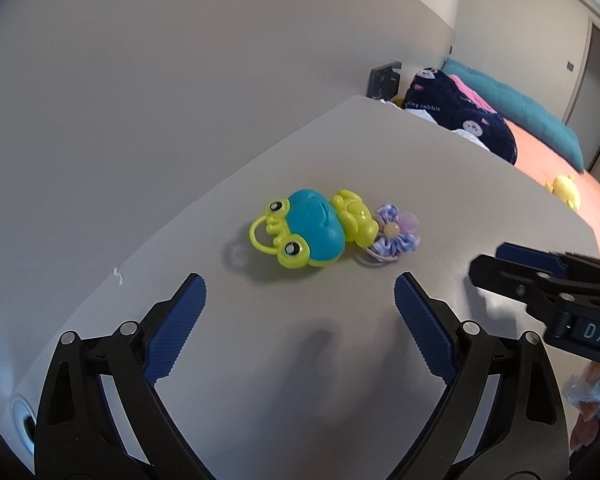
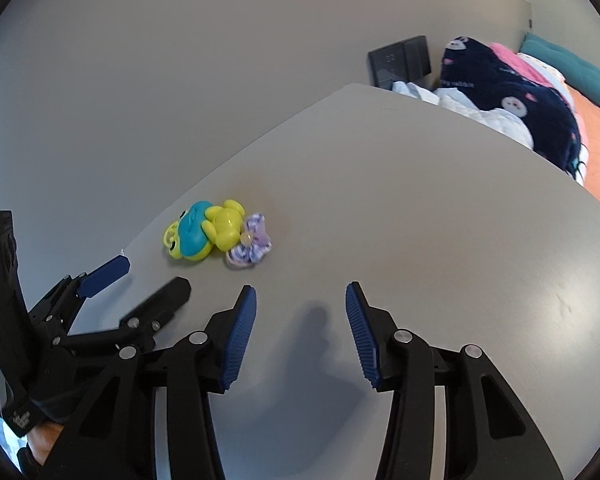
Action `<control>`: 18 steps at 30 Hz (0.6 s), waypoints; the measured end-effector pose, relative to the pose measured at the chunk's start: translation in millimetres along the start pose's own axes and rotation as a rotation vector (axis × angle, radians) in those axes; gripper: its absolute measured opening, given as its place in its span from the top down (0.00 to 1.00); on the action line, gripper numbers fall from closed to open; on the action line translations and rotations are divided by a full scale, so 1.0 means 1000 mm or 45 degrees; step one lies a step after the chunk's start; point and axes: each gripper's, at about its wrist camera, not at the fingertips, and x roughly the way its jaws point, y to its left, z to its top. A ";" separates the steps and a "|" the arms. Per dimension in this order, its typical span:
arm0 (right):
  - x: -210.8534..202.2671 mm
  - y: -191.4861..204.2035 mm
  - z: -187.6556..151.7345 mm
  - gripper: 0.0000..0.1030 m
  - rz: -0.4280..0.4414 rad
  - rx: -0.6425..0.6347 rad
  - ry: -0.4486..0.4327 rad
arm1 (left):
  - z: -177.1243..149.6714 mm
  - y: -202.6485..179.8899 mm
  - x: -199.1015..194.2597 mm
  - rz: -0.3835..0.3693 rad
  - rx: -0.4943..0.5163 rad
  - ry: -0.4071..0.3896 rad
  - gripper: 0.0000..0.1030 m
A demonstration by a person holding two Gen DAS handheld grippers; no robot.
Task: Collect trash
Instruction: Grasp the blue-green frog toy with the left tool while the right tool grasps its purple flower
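We're looking down at a pale grey counter (image 1: 340,360) that runs along a plain grey wall (image 1: 180,80), and near its middle lies the yellow and turquoise plastic frog toy (image 1: 304,228). In the left wrist view its long axis runs left to right: the yellow ring handle and bulging eyes point left, toward the wall, and the yellow legs point right. Touching those legs is a purple fabric flower hair tie (image 1: 394,232) with a pale bead at its centre, its elastic loop flat on the counter.

Our left claw (image 1: 300,328) stands wide apart with nothing between its blue ribbed pads, and the frog sits just beyond the tips, centred in the gap. Our right claw (image 2: 300,320) is held partly open and also empty, over bare counter; the frog and hair tie lie ahead and to its left, with the left claw between.

Nothing stands between the left claw and the toy. Past the far edge of the counter we see a dark blue plush blanket with pink and white animal faces (image 1: 468,120), a bed with an orange sheet (image 1: 556,168), a teal cushion (image 1: 520,104), a small yellow toy on the bed (image 1: 566,190), and a dark box against the wall (image 1: 384,78).
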 end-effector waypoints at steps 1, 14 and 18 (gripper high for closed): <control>0.003 0.001 0.002 0.53 0.004 -0.003 0.002 | 0.002 -0.001 0.002 0.013 0.018 -0.002 0.11; 0.040 0.002 0.032 0.54 0.131 0.054 0.042 | 0.014 0.007 0.021 0.038 0.041 0.007 0.11; 0.046 0.004 0.033 0.63 0.146 0.048 0.055 | 0.014 0.006 0.023 0.041 0.047 0.010 0.11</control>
